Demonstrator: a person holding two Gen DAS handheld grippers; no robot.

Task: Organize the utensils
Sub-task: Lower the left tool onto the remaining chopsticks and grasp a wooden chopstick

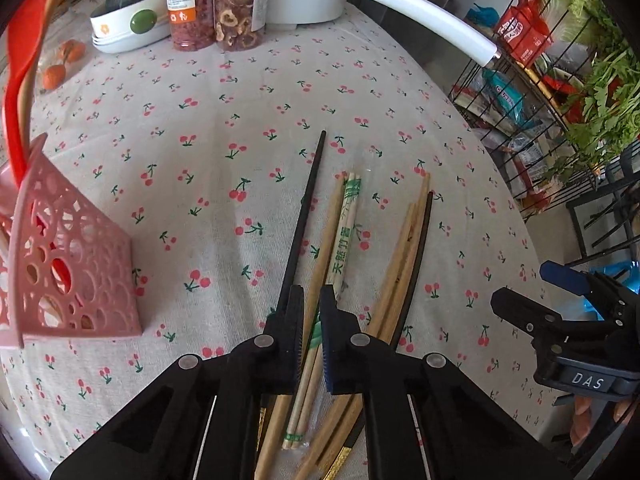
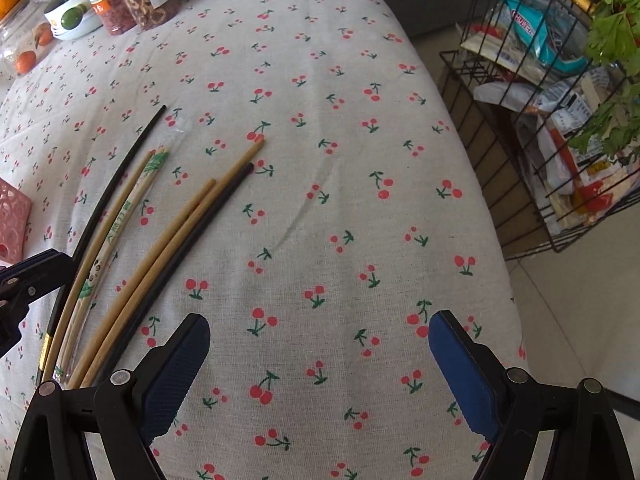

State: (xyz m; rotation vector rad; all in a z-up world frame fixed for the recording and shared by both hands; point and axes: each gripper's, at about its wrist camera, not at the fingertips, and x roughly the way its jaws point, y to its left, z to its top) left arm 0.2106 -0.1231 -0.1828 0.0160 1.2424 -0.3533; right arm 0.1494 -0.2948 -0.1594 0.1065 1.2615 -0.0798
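Between my left gripper's (image 1: 311, 332) nearly closed jaws pass a bamboo chopstick (image 1: 320, 256) and a wrapped pair (image 1: 345, 236) printed 天然竹筷; whether they are clamped I cannot tell. Beyond my right gripper (image 2: 318, 364), jaws spread wide, lies bare cherry-print tablecloth (image 2: 320, 160) up to its right edge. Left of it lie the remaining chopsticks (image 2: 180, 236). "DAS" marks that gripper's body.

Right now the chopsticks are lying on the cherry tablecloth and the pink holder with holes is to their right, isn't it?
Not quite. The left wrist view shows the pink plastic holder with holes to the left of the chopsticks, which do lie on the cherry-print tablecloth.
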